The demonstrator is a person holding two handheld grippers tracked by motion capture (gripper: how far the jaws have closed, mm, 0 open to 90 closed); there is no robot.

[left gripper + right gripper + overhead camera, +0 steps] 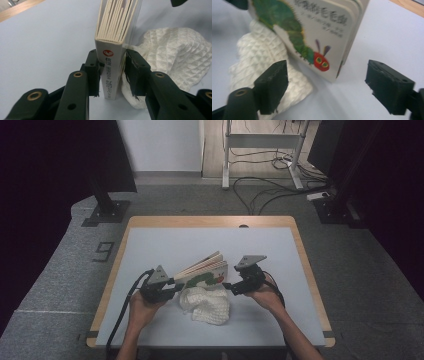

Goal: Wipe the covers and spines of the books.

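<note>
Pale tabletop [165, 245] (wood-edged) bears book [206, 270], perhaps cloth [207, 304].

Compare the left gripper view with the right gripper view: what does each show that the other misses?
Left gripper view: the book's spine with a red logo, clamped between the left gripper jaws, and the page edges fanned above. Right gripper view: the front cover's green caterpillar with its red head, and the right gripper jaws open, apart from the book. Both: the book, the white cloth beside it, and the table.
</note>
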